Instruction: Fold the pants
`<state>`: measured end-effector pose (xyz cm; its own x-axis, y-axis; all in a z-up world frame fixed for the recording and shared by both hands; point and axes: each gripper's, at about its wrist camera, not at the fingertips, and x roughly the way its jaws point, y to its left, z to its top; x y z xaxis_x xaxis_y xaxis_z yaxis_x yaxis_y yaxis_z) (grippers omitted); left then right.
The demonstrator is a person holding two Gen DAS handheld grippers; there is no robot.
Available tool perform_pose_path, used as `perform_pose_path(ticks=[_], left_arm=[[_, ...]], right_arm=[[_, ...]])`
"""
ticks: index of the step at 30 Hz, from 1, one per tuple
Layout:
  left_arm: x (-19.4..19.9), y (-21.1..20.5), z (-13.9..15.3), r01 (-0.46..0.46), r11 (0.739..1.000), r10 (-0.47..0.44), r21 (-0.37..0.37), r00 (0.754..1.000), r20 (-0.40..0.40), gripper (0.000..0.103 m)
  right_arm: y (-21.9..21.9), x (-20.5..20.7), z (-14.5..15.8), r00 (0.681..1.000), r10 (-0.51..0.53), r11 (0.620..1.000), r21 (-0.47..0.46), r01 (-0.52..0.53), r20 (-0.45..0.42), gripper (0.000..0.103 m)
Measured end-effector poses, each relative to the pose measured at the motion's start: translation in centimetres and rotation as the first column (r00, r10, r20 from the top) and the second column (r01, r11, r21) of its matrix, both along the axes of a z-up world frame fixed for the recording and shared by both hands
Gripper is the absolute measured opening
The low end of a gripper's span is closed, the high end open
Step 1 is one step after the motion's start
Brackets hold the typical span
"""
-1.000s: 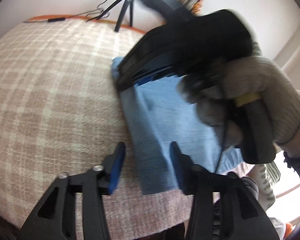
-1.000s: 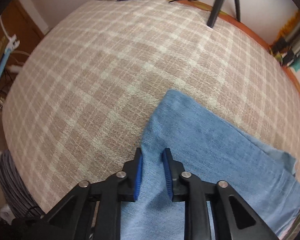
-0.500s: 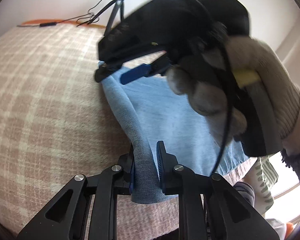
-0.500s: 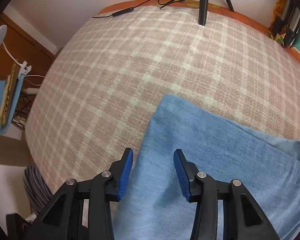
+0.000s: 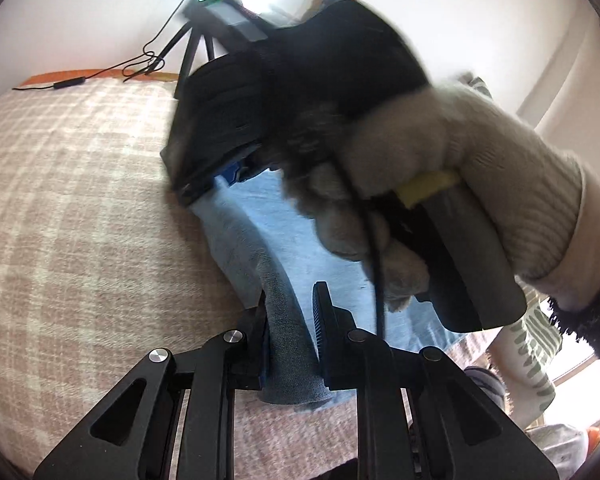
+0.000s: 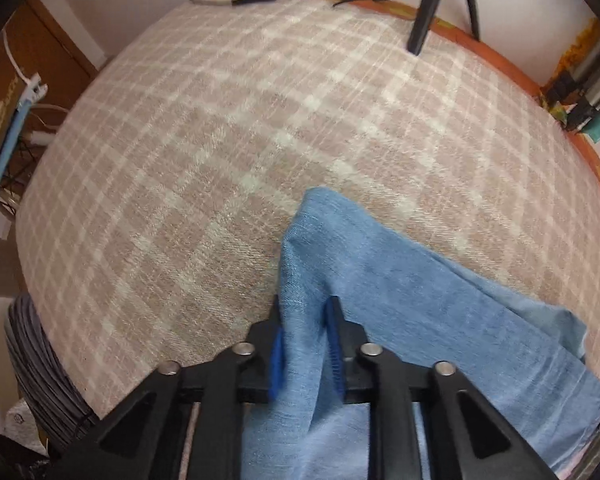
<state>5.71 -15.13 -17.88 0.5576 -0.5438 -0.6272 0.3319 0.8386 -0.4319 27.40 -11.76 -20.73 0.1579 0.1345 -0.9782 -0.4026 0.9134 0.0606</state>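
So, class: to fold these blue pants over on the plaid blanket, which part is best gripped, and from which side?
Grip the long side edge of the pants, coming from the blanket side, pointing downward. That edge bunches into a ridge thin enough to fit between the jaws. Both the left gripper and right gripper are pinching it there, spaced apart along it.

My left gripper (image 5: 290, 334) angles downward, its two black fingers drawn close with a fold of the blue pants (image 5: 288, 360) pinched between the blue pads. My right gripper (image 6: 306, 354) points steeply down; its jaws have just been closing and now clamp a raised ridge of the same cloth. Seen from the left wrist camera, my right hand (image 5: 440, 200), in a pale knit glove, wraps around that gripper's handle, above and to the right of the left gripper's fingertips.
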Motion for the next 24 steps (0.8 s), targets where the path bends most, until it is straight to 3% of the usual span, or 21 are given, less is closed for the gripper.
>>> perform_pose_path(ticks=[4,12,18,24], left_arm=[[-0.1,-1.8,0.7,0.030,0.999,-0.030,-0.032,1.000,0.004,0.016],[-0.4,-6.5,3.6,0.141,0.988,-0.138,-0.061,0.989,0.058,0.015],[-0.1,-9.1,4.6,0.231,0.971,-0.226,-0.056,0.971,0.080,0.014],[0.6,-12.0,5.8,0.300,0.951,-0.295,-0.075,0.953,0.071,0.014]], right_arm=[[-4.3,-0.8,2.6,0.995,-0.084,0.989,0.129,0.077,0.048,0.003],[-14.9,-3.2,6.7,0.956,-0.276,0.911,0.343,0.228,0.097,0.002],[-19.9,-4.6,8.2,0.919,-0.371,0.874,0.387,0.295,0.137,0.002],[-24.1,-5.9,9.3,0.886,-0.422,0.864,0.380,0.330,0.191,0.001]])
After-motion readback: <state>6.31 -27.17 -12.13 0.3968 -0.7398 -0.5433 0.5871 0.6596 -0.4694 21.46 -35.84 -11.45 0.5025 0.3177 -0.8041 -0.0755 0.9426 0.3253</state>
